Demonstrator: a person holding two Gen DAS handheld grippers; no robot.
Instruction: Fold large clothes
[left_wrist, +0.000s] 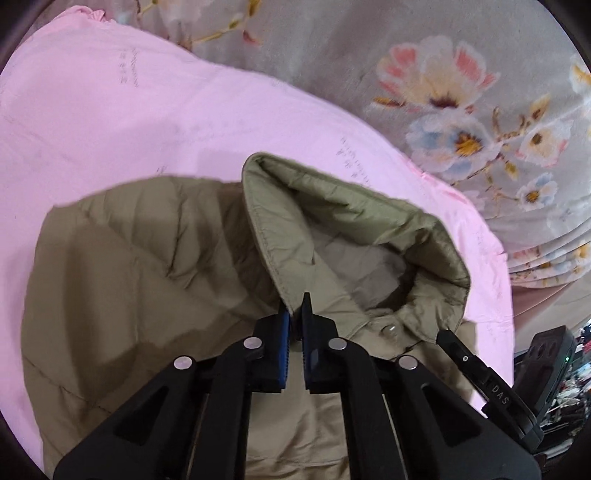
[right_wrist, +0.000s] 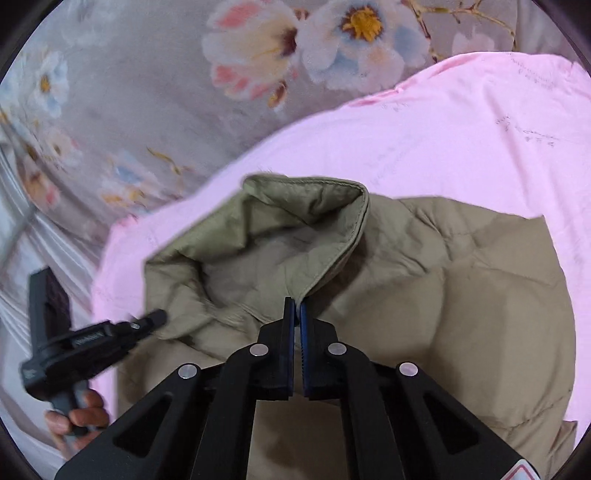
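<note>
A khaki padded jacket (left_wrist: 140, 266) with a stand-up collar (left_wrist: 354, 229) lies on a pink sheet (left_wrist: 110, 118). My left gripper (left_wrist: 295, 306) is shut on the edge of the collar at its left end. In the right wrist view the same jacket (right_wrist: 461, 295) shows, and my right gripper (right_wrist: 296, 306) is shut on the other end of the collar (right_wrist: 266, 229). Each gripper shows in the other's view, the right one (left_wrist: 480, 380) at the lower right and the left one (right_wrist: 92, 339) at the lower left with the hand that holds it.
The pink sheet (right_wrist: 443, 140) lies over a grey bedspread with large flowers (left_wrist: 443, 92), which also shows in the right wrist view (right_wrist: 147, 92). The bed's edge and dark clutter (left_wrist: 561, 387) are at the far right.
</note>
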